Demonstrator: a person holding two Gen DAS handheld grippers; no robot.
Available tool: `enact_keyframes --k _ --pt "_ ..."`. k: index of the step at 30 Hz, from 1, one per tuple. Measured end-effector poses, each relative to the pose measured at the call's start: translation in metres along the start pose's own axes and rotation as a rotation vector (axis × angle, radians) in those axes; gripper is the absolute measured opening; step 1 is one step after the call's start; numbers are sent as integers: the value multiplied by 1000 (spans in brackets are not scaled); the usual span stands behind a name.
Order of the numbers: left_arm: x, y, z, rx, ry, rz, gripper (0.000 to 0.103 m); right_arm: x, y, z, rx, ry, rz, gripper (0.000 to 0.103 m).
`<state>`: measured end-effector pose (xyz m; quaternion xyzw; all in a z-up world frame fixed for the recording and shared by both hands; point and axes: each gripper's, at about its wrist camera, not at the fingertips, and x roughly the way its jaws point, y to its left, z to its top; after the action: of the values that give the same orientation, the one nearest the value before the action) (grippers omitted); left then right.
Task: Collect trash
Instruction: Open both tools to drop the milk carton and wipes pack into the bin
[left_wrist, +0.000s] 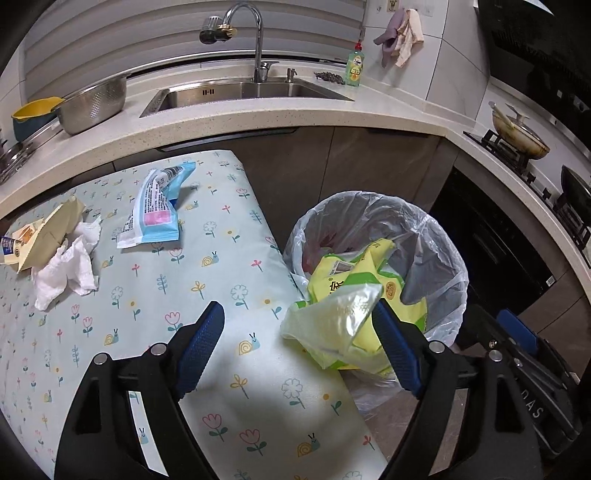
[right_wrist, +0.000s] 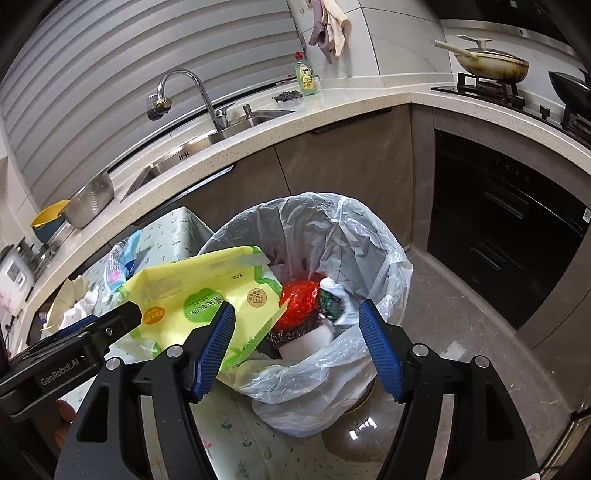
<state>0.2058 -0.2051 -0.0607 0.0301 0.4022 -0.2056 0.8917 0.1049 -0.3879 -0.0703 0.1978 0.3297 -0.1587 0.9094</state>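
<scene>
A yellow-green plastic wrapper (left_wrist: 347, 295) hangs over the near rim of the bin with a clear liner (left_wrist: 424, 229), by the right finger of my open left gripper (left_wrist: 299, 347). In the right wrist view the wrapper (right_wrist: 207, 291) lies across the bin liner's (right_wrist: 332, 236) left rim, above a red foil wad (right_wrist: 299, 302) inside. My right gripper (right_wrist: 295, 347) is open and empty over the bin. A blue-white packet (left_wrist: 155, 210), crumpled white tissue (left_wrist: 70, 266) and a beige carton (left_wrist: 48, 229) lie on the floral tablecloth (left_wrist: 221, 280).
The table's right edge meets the bin. Behind is a counter (left_wrist: 295, 114) with a sink (left_wrist: 251, 92), a steel colander (left_wrist: 92, 103) and a soap bottle (left_wrist: 354, 66). A stove with a pan (left_wrist: 517, 136) and a dark oven (right_wrist: 509, 221) stand at the right.
</scene>
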Motion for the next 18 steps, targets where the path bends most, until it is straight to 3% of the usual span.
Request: enact_keyframes --k 2,10,18 --pt "-3 -2 1 3 -13 1 85 -3 1 0 -3 -7 -3 67" --pt "-9 -11 10 21 -34 -11 86 -8 2 -1 2 -11 -9 67" --pt "-15 4 9 -16 -37 -3 87 -12 10 2 -12 -20 5 67"
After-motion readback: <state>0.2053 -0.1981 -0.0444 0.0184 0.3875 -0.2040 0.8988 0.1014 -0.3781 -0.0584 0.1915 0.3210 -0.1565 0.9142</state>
